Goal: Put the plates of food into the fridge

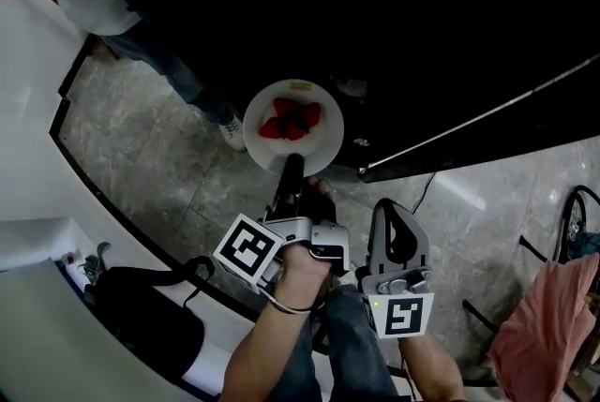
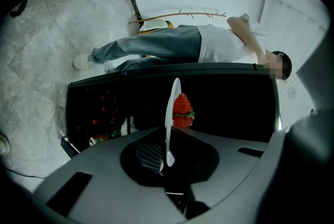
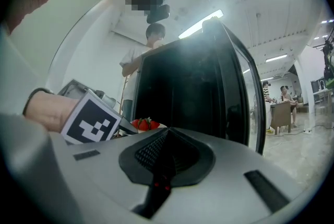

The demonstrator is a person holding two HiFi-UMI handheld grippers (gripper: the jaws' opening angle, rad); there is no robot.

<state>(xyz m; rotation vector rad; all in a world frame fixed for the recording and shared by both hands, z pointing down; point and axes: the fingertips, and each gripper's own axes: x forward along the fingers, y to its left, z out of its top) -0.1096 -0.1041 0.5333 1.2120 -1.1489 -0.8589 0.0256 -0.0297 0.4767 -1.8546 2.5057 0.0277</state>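
Note:
A white plate (image 1: 323, 145) with several strawberries (image 1: 291, 121) hangs level in front of the black fridge (image 1: 394, 7). My left gripper (image 1: 292, 164) is shut on the plate's near rim. In the left gripper view the plate (image 2: 170, 108) shows edge-on between the jaws, with the strawberries (image 2: 182, 110) to its right. My right gripper (image 1: 392, 206) is held lower right, close to my body, shut and with nothing in it. In the right gripper view its jaws meet at a ridge (image 3: 166, 137), and the strawberries (image 3: 145, 124) and the left gripper's marker cube (image 3: 93, 121) show at the left.
A person in jeans (image 1: 178, 72) stands by the fridge's left side, one shoe (image 1: 232, 133) near the plate. The fridge's lower edge (image 1: 469, 133) runs to the right. A black bag (image 1: 141, 306) lies lower left, a pink cloth (image 1: 548, 316) on a chair at right.

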